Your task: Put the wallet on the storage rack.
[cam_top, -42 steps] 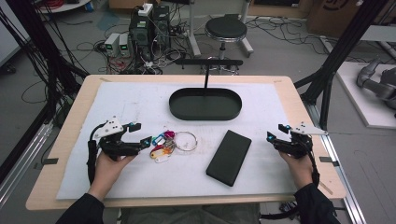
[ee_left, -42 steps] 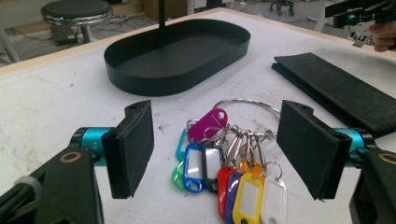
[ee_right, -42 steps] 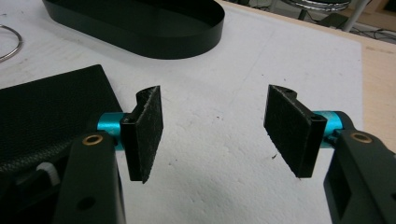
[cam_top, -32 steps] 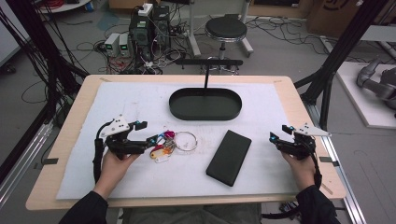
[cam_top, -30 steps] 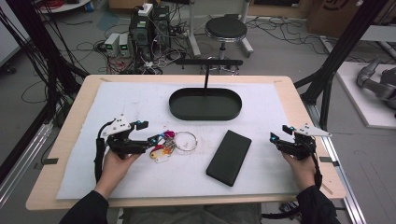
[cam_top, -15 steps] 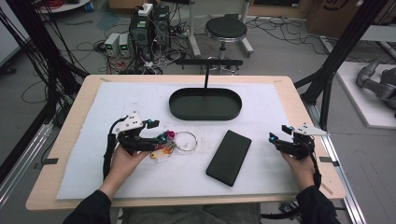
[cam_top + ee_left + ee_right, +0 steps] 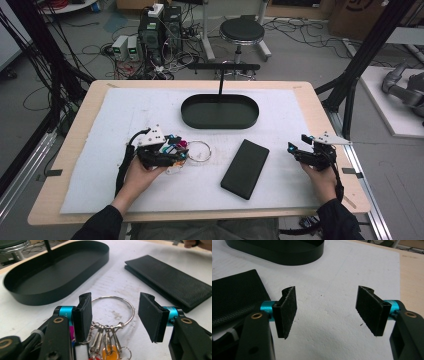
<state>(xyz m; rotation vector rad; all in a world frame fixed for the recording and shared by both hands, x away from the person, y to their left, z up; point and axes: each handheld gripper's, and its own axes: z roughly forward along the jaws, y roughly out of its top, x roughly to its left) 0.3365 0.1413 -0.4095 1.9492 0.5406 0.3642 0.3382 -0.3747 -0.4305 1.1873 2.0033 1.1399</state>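
A bunch of keys and coloured tags on a steel key ring (image 7: pixel 199 151) lies on the white mat, left of centre. My left gripper (image 7: pixel 179 151) rests over the tags, pointing right at the ring. In the left gripper view, the key ring (image 7: pixel 132 311) and its clips lie between the pads of the left gripper (image 7: pixel 113 311). Its jaws have just been closing, and the pads stand apart from the metal. My right gripper (image 7: pixel 295 148) sits at the mat's right side. In its own view the right gripper (image 7: pixel 327 311) is open over bare mat.
A black oval tray (image 7: pixel 220 120) stands at the mat's far middle, with a thin post behind it. A flat black case (image 7: pixel 245 167) lies between the two grippers, slanted. The white mat (image 7: pixel 125 115) covers most of the wooden table. A stool and cables stand beyond the far edge.
My left gripper has slid right across the mat onto the key bunch, and its jaws have narrowed. The right gripper and the other objects have stayed put.
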